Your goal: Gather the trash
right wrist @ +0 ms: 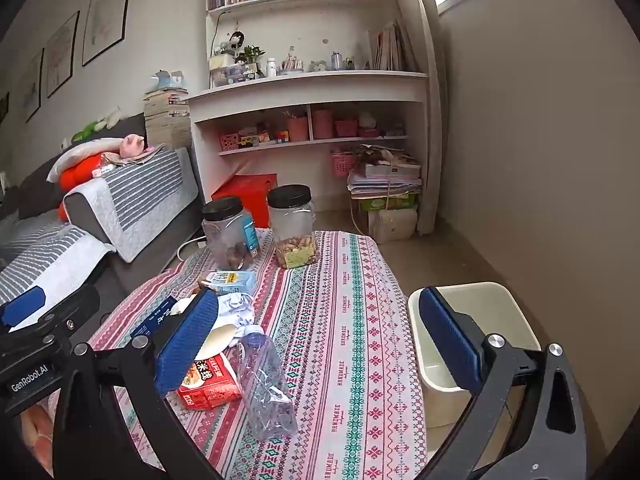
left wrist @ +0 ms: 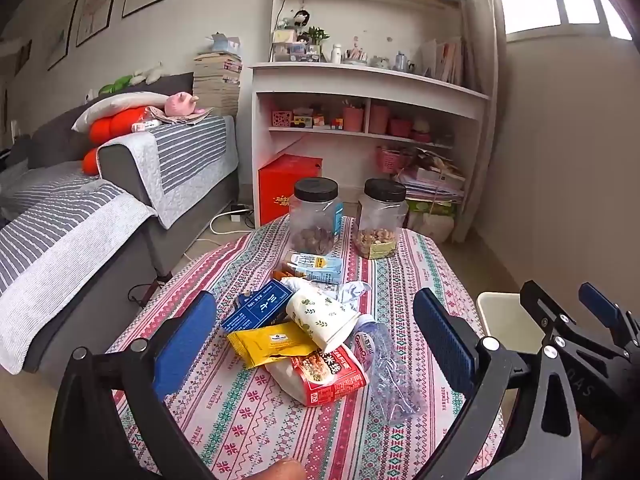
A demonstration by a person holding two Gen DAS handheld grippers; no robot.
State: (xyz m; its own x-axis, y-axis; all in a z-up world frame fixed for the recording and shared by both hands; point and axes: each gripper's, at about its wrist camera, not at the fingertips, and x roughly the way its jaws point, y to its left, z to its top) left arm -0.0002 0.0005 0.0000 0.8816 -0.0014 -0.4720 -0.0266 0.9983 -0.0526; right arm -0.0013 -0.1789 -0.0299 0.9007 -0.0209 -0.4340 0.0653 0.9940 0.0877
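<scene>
Both my claws hang spread wide and empty above the table (right wrist: 360, 320) with its pink-and-green patterned cloth. The trash sits heaped on the cloth: a crushed clear plastic bottle (right wrist: 266, 384), a red noodle packet (left wrist: 328, 376), a yellow snack wrapper (left wrist: 272, 342), a leaf-printed paper cup (left wrist: 324, 316) and a blue carton (left wrist: 260, 308). My left claw (left wrist: 316, 340) frames the heap straight ahead. The bottle lies lengthwise away from me, just inside my right claw (right wrist: 320, 344), whose other finger overhangs the cream plastic bin (right wrist: 480, 292) beside the table, so I judge the right the handier one.
</scene>
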